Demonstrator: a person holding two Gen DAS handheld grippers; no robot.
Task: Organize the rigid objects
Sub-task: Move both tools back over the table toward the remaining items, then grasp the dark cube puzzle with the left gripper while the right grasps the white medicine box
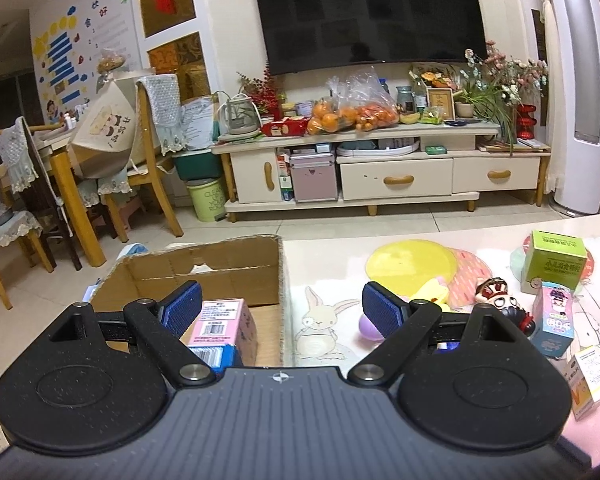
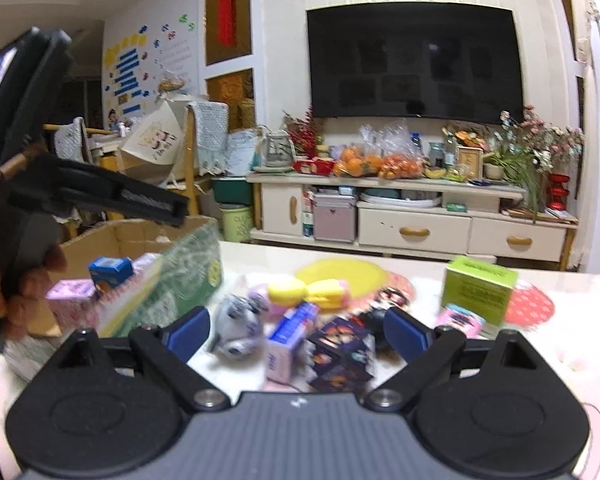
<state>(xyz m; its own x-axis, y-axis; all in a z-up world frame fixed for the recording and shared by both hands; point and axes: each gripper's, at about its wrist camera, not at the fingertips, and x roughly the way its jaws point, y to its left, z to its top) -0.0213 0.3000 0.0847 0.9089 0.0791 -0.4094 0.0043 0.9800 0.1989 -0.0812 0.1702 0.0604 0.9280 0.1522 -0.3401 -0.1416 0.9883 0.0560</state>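
The right claw (image 2: 296,336) is spread wide and empty, with the dark printed cube (image 2: 340,356) just ahead between its fingers (slightly blurred). The left claw (image 1: 282,310), also spread, hangs at the cardboard box (image 1: 204,276), farther away.

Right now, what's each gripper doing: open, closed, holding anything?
Left gripper: open, holding nothing, above the cardboard box edge.
Right gripper: open, holding nothing, above the dark printed box.
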